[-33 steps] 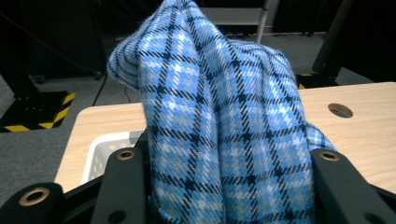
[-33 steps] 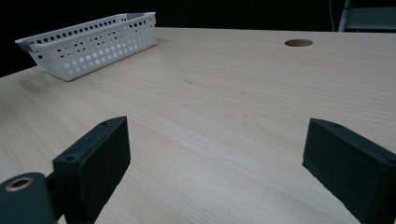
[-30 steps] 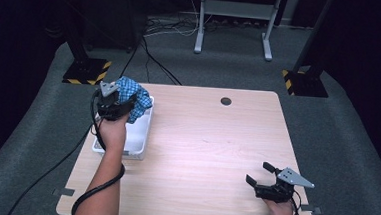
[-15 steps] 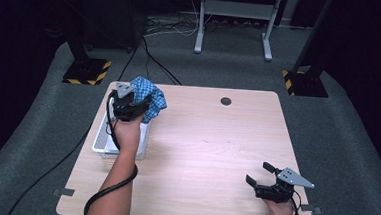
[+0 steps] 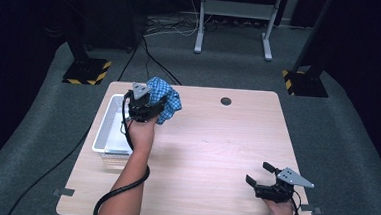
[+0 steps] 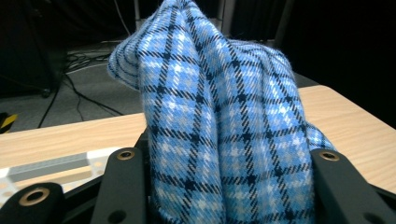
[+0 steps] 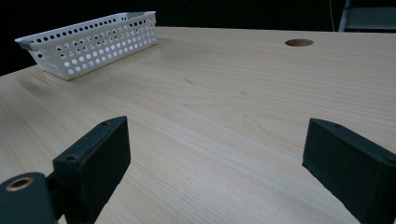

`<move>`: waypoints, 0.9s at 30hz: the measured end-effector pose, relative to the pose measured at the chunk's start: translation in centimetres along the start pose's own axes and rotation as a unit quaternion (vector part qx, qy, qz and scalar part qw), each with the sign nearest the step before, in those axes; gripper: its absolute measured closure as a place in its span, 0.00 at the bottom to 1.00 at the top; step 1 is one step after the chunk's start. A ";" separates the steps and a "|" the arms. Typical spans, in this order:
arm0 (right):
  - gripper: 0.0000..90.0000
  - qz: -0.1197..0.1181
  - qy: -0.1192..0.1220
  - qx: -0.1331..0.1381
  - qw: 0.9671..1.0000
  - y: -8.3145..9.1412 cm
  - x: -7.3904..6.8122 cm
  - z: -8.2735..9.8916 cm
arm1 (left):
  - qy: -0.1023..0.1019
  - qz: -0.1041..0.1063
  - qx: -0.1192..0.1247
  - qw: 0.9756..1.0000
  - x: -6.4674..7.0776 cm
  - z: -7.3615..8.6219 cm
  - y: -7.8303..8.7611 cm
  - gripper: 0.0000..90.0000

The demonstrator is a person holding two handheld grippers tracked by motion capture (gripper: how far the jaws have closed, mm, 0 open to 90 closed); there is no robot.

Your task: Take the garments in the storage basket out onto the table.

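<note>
One left claw (image 5: 151, 104) grips checked cloth (image 5: 165, 98) beside white basket (image 5: 108, 127).

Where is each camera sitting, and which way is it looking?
High view: above the person's side, looking forward and down on the light wooden table; both forearms, left gripper and right gripper show.
Left gripper view: rides the left gripper, looking along its jaws at the blue checked cloth clamped between them.
Right gripper view: rides the right gripper, low over the table, facing the white perforated plastic basket; its jaws stand wide apart.
Shared: high and right gripper views both show the basket and the table's round hole.
</note>
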State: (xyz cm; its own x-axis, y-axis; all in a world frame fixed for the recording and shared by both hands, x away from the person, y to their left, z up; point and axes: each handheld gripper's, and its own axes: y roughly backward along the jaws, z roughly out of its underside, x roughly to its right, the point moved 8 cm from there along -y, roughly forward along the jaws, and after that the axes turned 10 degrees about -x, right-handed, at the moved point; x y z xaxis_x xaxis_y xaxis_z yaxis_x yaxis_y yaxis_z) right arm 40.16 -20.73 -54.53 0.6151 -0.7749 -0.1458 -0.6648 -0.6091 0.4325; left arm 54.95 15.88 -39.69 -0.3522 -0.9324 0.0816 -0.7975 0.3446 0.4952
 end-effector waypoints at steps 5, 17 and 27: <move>0.07 0.000 0.000 0.000 1.000 0.0 0.0 0.0 | -0.001 0.015 -0.001 1.000 1.3 -0.1 -0.5 0.57; 0.07 0.000 0.001 0.001 1.000 0.0 0.0 0.0 | -0.017 0.038 -0.006 0.999 4.3 0.1 -1.8 0.57; 0.07 0.000 0.002 0.002 1.000 0.0 0.0 0.0 | -0.023 0.054 -0.008 0.998 6.5 0.2 -2.5 0.57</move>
State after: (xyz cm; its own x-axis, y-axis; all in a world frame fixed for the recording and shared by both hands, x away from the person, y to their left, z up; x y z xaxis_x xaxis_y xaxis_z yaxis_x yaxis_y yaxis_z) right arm 40.12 -20.72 -54.51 0.6167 -0.7744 -0.1417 -0.6663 -0.6093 0.4299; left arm 54.61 9.00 -40.59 -0.4582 -0.8836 0.0965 -0.7452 0.4411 0.5000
